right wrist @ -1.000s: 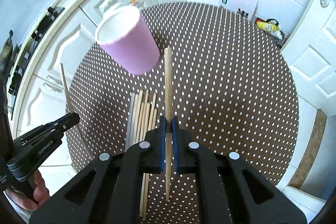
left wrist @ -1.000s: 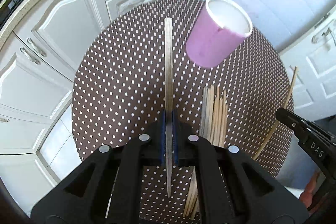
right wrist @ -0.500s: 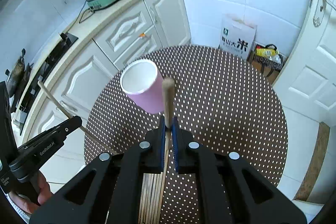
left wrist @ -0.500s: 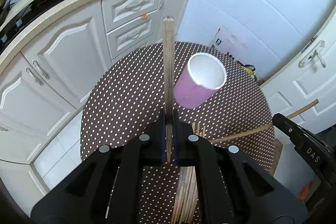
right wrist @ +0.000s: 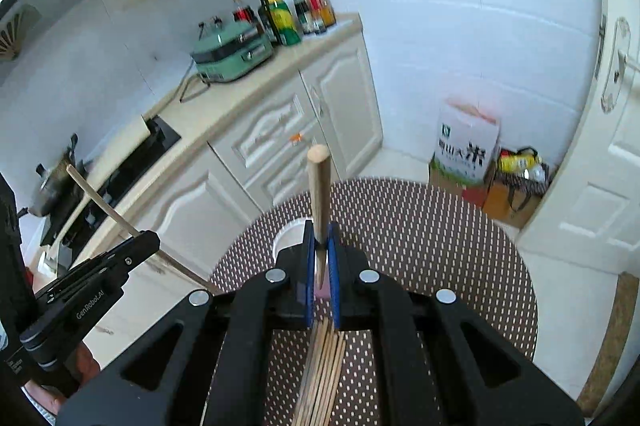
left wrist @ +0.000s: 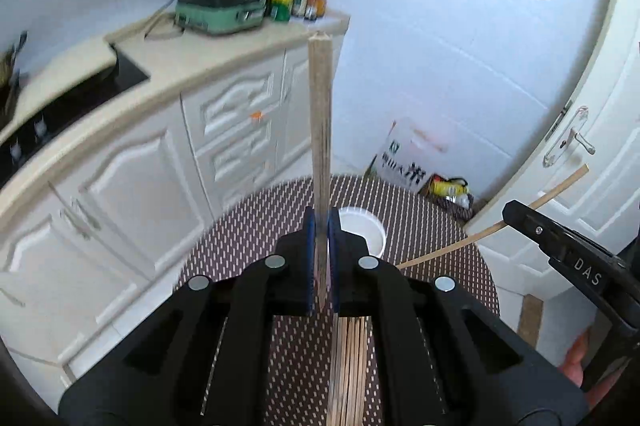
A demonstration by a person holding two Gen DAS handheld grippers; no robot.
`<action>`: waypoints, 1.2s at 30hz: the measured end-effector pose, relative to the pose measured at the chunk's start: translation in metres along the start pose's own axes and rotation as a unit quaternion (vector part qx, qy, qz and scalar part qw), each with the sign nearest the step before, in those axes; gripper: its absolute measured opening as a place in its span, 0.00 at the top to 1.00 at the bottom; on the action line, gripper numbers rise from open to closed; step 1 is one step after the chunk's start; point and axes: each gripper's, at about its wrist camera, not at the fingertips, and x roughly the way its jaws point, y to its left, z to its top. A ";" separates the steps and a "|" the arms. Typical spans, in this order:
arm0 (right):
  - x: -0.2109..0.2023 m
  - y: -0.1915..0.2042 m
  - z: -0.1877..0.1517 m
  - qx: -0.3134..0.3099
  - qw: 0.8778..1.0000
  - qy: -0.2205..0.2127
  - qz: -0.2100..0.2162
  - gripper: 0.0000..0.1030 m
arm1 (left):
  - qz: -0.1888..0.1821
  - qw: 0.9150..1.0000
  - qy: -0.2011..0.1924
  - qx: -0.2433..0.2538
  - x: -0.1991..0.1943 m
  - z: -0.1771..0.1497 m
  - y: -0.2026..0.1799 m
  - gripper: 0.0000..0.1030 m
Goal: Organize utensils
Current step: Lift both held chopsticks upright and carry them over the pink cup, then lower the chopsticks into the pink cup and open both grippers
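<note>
Each gripper is clamped shut on one thin wooden chopstick: the left gripper holds a square-ended wooden chopstick pointing up and away, and the right gripper holds a round-ended wooden chopstick likewise. The pink paper cup with a white inside stands on the round brown polka-dot table, apparently empty. A bundle of loose wooden chopsticks lies beneath, so most sorting looks undone.

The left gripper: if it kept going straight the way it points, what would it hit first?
Probably the cup on the dotted table, just ahead of the left gripper, which holds a chopstick; depth is unclear.
</note>
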 end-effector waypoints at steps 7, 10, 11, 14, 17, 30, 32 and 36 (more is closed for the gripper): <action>0.001 0.006 0.021 -0.011 1.000 -0.020 0.004 0.95 | -0.013 0.999 -0.033 0.010 0.000 0.028 -0.014 0.94; 0.010 0.008 0.025 -0.008 1.000 -0.013 0.008 0.95 | -0.028 0.999 -0.034 0.008 0.008 0.035 -0.018 0.94; 0.012 0.009 0.027 -0.005 1.000 -0.011 0.009 0.95 | -0.036 0.999 -0.031 0.006 0.013 0.038 -0.018 0.94; 0.021 0.011 0.029 -0.009 1.000 -0.001 0.007 0.95 | -0.039 0.999 -0.027 0.004 0.025 0.042 -0.020 0.94; 0.032 0.013 0.029 -0.017 1.000 0.007 0.001 0.95 | -0.034 0.999 -0.017 0.009 0.040 0.042 -0.022 0.94; 0.095 0.004 0.022 -0.013 0.997 0.071 -0.007 0.95 | -0.022 0.997 0.070 0.008 0.114 0.016 -0.014 0.94; 0.104 0.002 0.019 -0.011 0.997 0.082 -0.005 0.95 | -0.023 0.996 0.080 0.007 0.122 0.013 -0.013 0.94; 0.118 0.001 0.016 -0.011 0.995 0.100 -0.004 0.95 | -0.025 0.994 0.102 0.010 0.139 0.004 -0.013 0.94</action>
